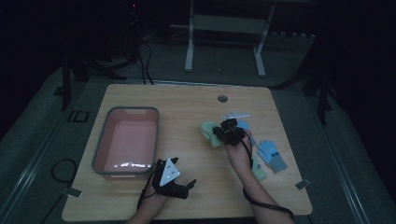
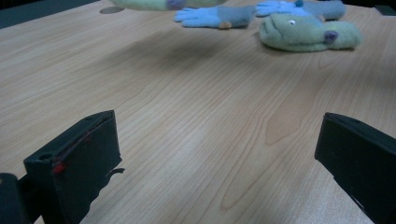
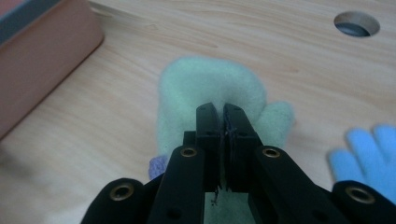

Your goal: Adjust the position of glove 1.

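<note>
**Right has mitten, bin lies left**

Right gripper (image 3: 223, 116) clamped on green mitten (image 3: 212, 86), lifted just off the table beside blue glove (image 3: 369, 154). Pink bin (image 1: 126, 140) sits well left, nearer the left gripper (image 1: 180, 179), whose jaws gape, holding nothing

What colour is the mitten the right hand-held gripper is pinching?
Pale green mitten; right gripper view shows it best.

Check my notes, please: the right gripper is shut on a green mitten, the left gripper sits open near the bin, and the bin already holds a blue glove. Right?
One thing is off: the bin holds nothing, as the high view shows. The blue gloves lie on the table to the right. The rest stands: the right gripper is shut on the green mitten, and the left gripper sits open near the bin.
</note>
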`<state>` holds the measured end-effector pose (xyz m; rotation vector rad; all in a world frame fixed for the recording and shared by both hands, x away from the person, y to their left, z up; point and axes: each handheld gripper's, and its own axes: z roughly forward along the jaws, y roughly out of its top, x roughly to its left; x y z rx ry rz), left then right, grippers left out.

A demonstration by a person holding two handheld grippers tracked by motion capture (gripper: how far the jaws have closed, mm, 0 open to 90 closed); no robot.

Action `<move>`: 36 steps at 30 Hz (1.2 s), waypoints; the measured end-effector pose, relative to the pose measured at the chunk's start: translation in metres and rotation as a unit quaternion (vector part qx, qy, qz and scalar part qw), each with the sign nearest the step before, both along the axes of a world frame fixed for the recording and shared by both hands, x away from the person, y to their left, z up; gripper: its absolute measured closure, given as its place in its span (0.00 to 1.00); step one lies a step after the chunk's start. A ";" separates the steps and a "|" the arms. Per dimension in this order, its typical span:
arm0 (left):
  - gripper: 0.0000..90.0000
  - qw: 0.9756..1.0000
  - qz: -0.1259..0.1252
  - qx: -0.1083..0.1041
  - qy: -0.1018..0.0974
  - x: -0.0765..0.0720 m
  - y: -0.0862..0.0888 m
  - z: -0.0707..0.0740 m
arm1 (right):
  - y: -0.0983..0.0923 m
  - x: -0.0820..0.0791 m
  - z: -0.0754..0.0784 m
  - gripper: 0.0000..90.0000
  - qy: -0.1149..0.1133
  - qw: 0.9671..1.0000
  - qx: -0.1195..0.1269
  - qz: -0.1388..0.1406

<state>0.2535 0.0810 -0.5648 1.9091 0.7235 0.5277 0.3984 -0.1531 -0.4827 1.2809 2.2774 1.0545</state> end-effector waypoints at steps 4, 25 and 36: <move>0.00 1.000 0.001 -0.002 0.003 -0.002 -0.001 0.000 | -0.004 -0.029 0.001 0.96 0.003 0.999 0.018 -0.026; 0.00 1.000 0.012 0.000 -0.015 -0.007 -0.003 0.000 | 0.013 -0.100 -0.039 0.96 -0.011 0.993 0.017 -0.114; 0.00 1.000 0.009 0.001 -0.018 -0.008 -0.004 0.000 | 0.017 -0.101 -0.069 0.84 0.018 0.993 0.008 -0.114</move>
